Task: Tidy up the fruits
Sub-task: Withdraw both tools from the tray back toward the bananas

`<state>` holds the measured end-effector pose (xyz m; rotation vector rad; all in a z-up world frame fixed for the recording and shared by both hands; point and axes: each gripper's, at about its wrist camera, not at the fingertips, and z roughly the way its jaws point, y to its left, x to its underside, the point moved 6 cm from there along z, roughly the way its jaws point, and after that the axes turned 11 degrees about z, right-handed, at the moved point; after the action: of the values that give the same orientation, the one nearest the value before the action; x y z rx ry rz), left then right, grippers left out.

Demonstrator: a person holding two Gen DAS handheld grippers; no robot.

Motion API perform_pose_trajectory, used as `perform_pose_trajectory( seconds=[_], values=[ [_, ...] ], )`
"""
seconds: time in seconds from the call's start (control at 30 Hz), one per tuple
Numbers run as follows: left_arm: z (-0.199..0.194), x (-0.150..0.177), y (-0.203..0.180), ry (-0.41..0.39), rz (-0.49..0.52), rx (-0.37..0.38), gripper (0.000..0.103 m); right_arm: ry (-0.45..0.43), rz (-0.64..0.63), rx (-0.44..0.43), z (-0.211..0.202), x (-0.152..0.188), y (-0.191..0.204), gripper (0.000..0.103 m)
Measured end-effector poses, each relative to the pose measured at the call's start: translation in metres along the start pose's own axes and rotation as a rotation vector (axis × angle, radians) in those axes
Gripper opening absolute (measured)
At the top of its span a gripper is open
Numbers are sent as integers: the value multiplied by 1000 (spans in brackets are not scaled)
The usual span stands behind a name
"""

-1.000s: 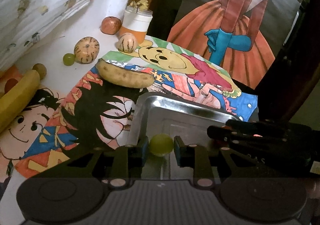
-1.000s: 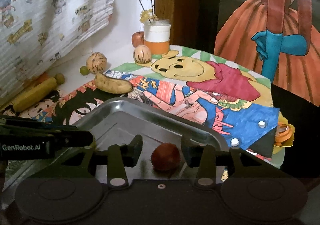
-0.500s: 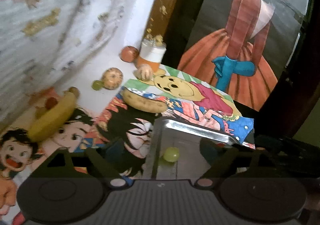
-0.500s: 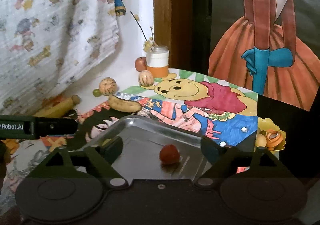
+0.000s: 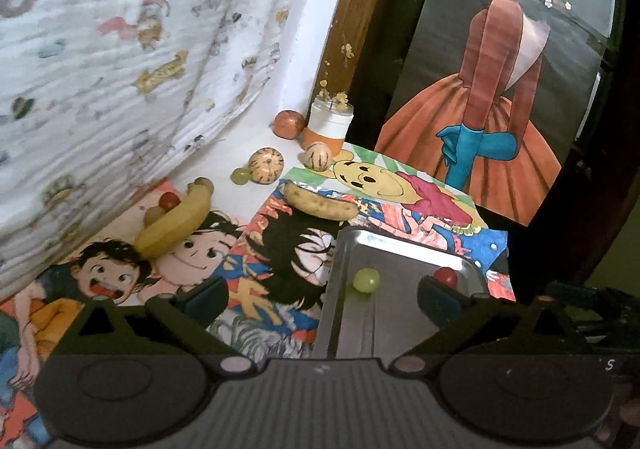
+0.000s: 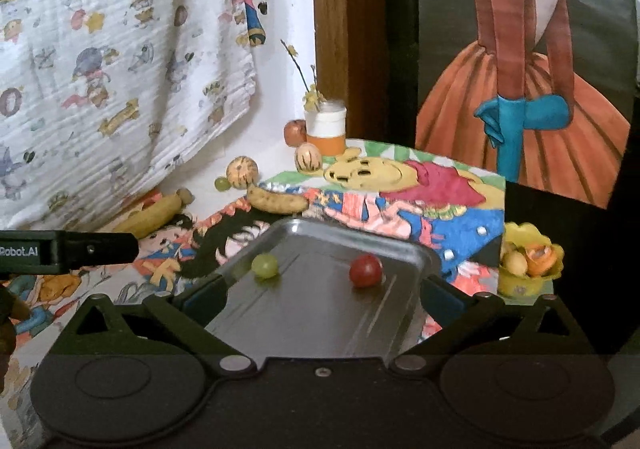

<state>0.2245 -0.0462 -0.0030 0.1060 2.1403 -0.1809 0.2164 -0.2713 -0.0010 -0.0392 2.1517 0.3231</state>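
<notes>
A steel tray (image 5: 400,325) lies on cartoon-printed mats, with a green grape (image 5: 366,280) and a small red fruit (image 5: 446,277) loose in it. My left gripper (image 5: 322,297) hangs above the tray's near left edge. Its jaws are opening wide, and the grape lies beyond them, untouched. In the right wrist view the same grape (image 6: 264,265) and red fruit (image 6: 365,270) rest on the tray (image 6: 320,313). My right gripper (image 6: 324,297) hovers over the tray's near end. Its jaws are also opening and hold nothing.
Behind the tray lie a spotted banana (image 5: 320,203), a yellow banana (image 5: 176,225), two striped round fruits (image 5: 266,165), another green grape (image 5: 240,175), an apple (image 5: 288,124) and a white-and-orange jar (image 5: 328,125). A yellow flower bowl (image 6: 528,261) sits at the right. A curtain hangs on the left.
Both grippers let go, the left of the green grape and the right of the red fruit. Their jaws spread wide as they drew back and up. Both fruits now lie in the tray.
</notes>
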Motion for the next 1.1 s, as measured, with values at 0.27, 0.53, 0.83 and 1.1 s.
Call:
perform_pose_trajectory(
  seconds=[0.27,0.53,0.83,1.1],
  values=[
    [-28,32,7,37,13,-4,103,73,2,36,-25,34,18,102],
    [-46,62,25,94,-12,-20,103,160,48,49,-38,64,31,102],
    [-58,84,44,134,-44,-43,103,246,40,25,-45,90,53,102],
    [-62,92,66,156,-80,-93,103,281,5,-12,-34,94,73,102]
  ],
)
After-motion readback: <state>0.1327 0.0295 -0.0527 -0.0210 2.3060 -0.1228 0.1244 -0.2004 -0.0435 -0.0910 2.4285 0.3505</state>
